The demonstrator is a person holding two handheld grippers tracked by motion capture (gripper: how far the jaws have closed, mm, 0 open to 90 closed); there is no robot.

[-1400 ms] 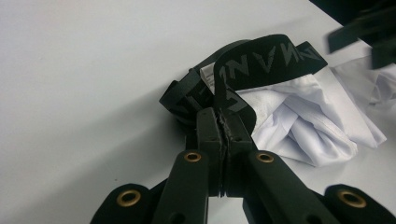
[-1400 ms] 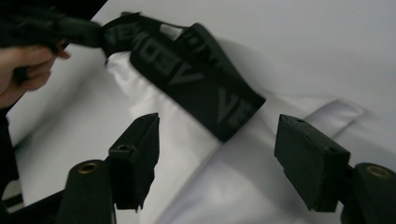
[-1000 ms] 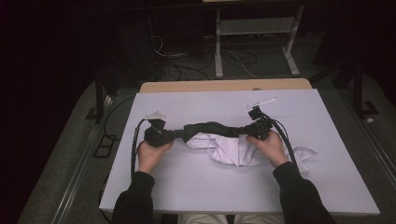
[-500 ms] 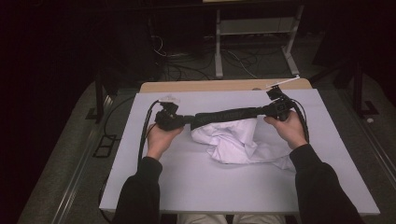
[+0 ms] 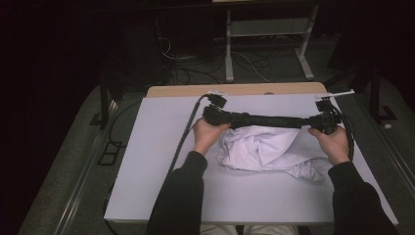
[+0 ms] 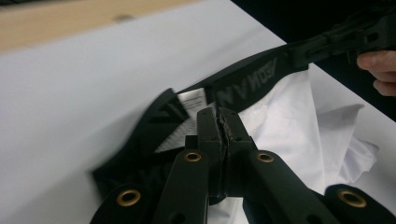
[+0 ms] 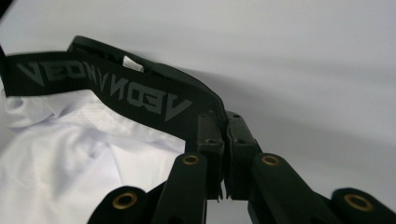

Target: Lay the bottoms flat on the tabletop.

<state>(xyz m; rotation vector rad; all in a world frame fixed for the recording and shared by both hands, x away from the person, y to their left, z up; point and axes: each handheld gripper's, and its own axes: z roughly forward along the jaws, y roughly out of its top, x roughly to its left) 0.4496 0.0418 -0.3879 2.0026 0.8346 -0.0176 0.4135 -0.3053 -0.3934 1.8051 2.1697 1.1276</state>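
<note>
Dim room, white table [image 5: 161, 171]: white garment [image 5: 266, 152] stretched by its black waistband [image 5: 269, 120] between two grippers.

The table stood pale against a dark floor strewn with cables; the garment lay bunched on it, its body sagging toward the person from the waistband; the waistband ran taut above the cloth; the left gripper [image 5: 215, 115] pinched the band's left end, jaws clamped together on the elastic [image 6: 219, 126]; the right gripper [image 5: 325, 122] pinched the right end likewise [image 7: 219, 135]; likely risk: the stretched elastic slipping from a thin pinch, snapping back toward the other gripper; the loose cloth below the waistband might also drag and crumple.
</note>
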